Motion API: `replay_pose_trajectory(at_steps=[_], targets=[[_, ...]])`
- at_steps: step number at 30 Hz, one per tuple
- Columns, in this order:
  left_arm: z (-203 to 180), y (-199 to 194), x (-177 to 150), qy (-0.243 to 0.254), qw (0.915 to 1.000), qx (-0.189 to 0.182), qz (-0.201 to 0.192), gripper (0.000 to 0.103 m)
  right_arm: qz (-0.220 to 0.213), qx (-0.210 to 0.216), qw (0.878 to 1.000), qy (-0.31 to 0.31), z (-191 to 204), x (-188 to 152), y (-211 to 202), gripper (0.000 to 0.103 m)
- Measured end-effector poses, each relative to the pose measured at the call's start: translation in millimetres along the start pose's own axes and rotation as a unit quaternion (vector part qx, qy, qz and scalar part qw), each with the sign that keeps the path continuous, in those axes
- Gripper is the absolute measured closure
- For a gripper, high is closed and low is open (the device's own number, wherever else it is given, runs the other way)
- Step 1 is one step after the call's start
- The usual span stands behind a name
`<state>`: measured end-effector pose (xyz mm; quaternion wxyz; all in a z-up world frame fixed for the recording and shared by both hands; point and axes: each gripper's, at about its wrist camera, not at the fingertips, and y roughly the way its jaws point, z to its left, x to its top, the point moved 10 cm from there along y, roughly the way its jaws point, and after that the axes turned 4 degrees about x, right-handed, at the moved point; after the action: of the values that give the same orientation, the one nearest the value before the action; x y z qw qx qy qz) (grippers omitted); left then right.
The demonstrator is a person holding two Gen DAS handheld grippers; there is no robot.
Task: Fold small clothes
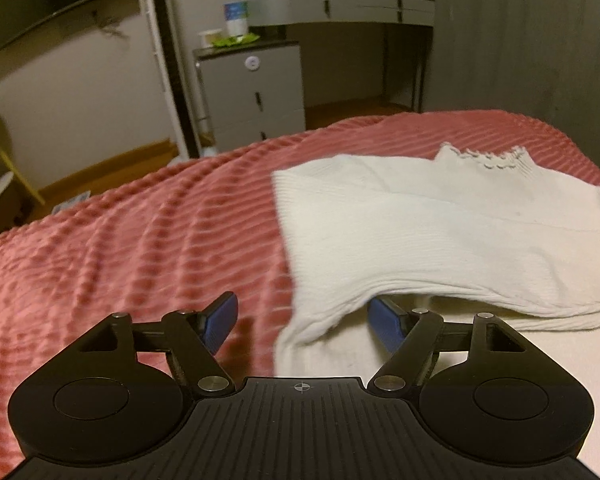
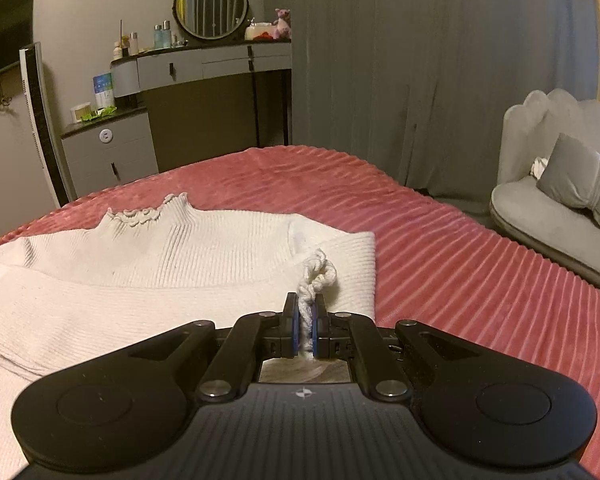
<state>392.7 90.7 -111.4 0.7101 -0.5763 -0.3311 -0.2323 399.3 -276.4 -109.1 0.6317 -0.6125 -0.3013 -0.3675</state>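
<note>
Left wrist view: the left gripper [image 1: 302,320] stands with jaws wide apart and nothing pressed between the blue pads [image 1: 220,320]. A cream ribbed sweater [image 1: 440,232] lies flat on the pink ribbed bedspread [image 1: 120,240], ahead of and to the right of the jaws; its near corner hangs between them, and the right pad sits just under the raised hem edge. No grip is made.

Right wrist view: the right gripper [image 2: 305,320] is clamped on a bunched fold of the sweater [image 2: 140,264], knit bulging just ahead of the fingertips. The scalloped collar [image 2: 148,210] lies far ahead, to the left.

Judgement: a bottom-hem fold is in hand, one corner secured. Next, the left jaws need to close on the hem corner before both lift toward the collar.
</note>
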Motion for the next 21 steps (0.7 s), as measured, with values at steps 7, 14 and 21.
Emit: replay_pose_trajectory(at_steps=[7, 14, 21], targets=[[25.9, -30.9, 10.4, -0.030, 0.9990, -0.017, -0.029, 0.023, 0.008, -0.064, 0.998, 0.021, -21.7, -6.3, 1.4, 0.081], [0.4, -41.6, 28.9, -0.055, 0.9921, -0.105, -0.042, 0.014, -0.015, 0.025, 0.997, 0.078, 8.1, -6.6, -30.9, 0.081], [-32.9, -41.7, 13.0, -0.008, 0.9910, -0.128, -0.038, 0.014, 0.001, 0.037, 0.996, 0.083, 13.2, -14.7, -30.0, 0.081]])
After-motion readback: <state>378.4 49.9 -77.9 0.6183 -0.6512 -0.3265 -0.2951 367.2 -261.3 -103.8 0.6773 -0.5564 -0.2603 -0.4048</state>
